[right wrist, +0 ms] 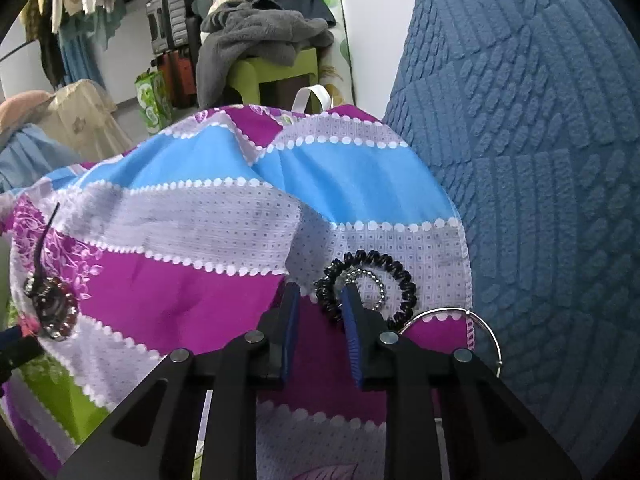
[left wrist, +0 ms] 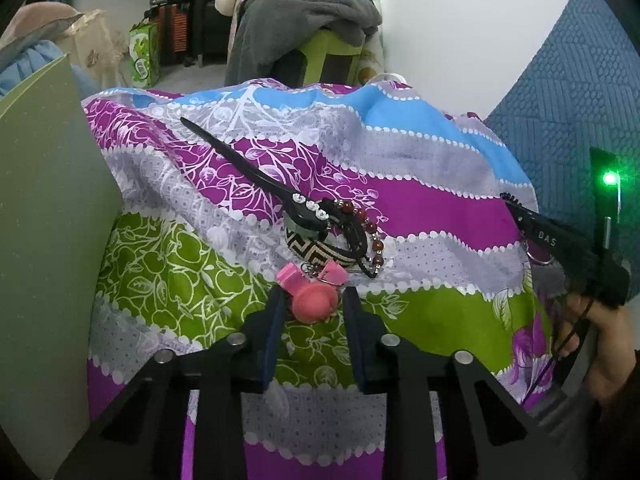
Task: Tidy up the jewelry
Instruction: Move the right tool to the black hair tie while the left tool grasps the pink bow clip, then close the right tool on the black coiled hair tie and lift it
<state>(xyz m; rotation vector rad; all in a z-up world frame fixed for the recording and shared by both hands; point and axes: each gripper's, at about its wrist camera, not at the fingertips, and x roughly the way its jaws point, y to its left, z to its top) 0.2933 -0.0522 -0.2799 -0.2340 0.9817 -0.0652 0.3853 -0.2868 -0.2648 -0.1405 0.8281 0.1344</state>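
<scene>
Both-handed, left gripper (left wrist: 310,306) around pink charm (left wrist: 310,300).

Silver ring (right wrist: 486,334) partly behind right tool (right wrist: 320,308), jewelry pile (right wrist: 48,304) blurred

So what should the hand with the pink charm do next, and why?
Probably lift it a little, straight up. The left gripper has the pink charm between its fingers, at the near edge of a pile with a hair stick and a beaded bracelet. A small lift would show whether its ring drags them along.
</scene>
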